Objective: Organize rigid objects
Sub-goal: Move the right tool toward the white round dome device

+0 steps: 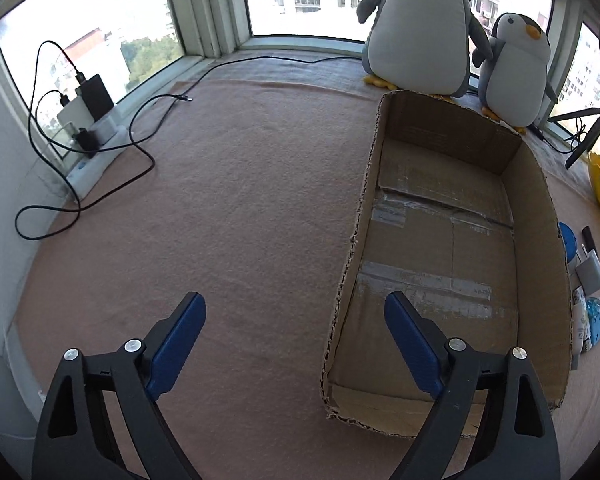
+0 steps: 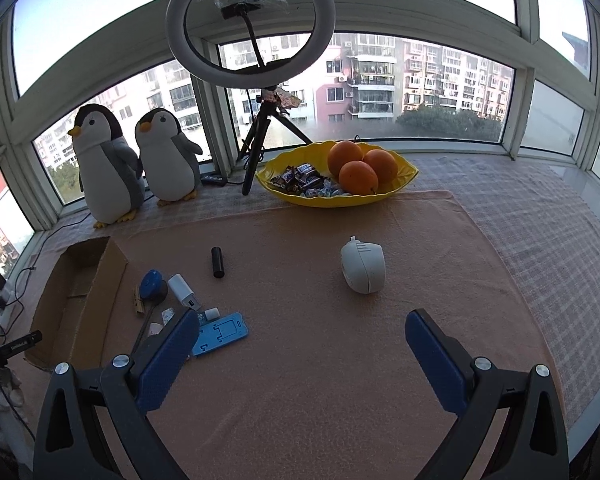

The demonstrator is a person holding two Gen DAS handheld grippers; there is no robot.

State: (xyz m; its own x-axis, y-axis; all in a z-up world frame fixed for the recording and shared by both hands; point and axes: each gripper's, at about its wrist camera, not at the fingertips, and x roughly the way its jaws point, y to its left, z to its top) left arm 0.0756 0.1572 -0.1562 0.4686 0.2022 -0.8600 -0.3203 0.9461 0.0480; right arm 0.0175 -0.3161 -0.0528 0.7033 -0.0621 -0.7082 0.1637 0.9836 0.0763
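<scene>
An empty, open cardboard box (image 1: 440, 240) lies on the pink mat, with the right finger of my left gripper (image 1: 295, 298) over its near left wall. That gripper is open and holds nothing. In the right wrist view the box (image 2: 80, 292) is at the left. Beside it lie a blue round lid (image 2: 152, 282), a white charger (image 2: 182, 290), a wooden clothespin (image 2: 139, 300) and a blue phone stand (image 2: 220, 334). A black cylinder (image 2: 217, 262) and a white rounded device (image 2: 363, 266) lie farther out. My right gripper (image 2: 303, 316) is open above bare mat.
Two plush penguins (image 2: 140, 160) stand by the window. A yellow bowl (image 2: 404, 178) holds oranges and sweets. A ring light on a tripod (image 2: 256, 140) stands behind it. A power strip with chargers and black cables (image 1: 92, 128) lies at the mat's far left.
</scene>
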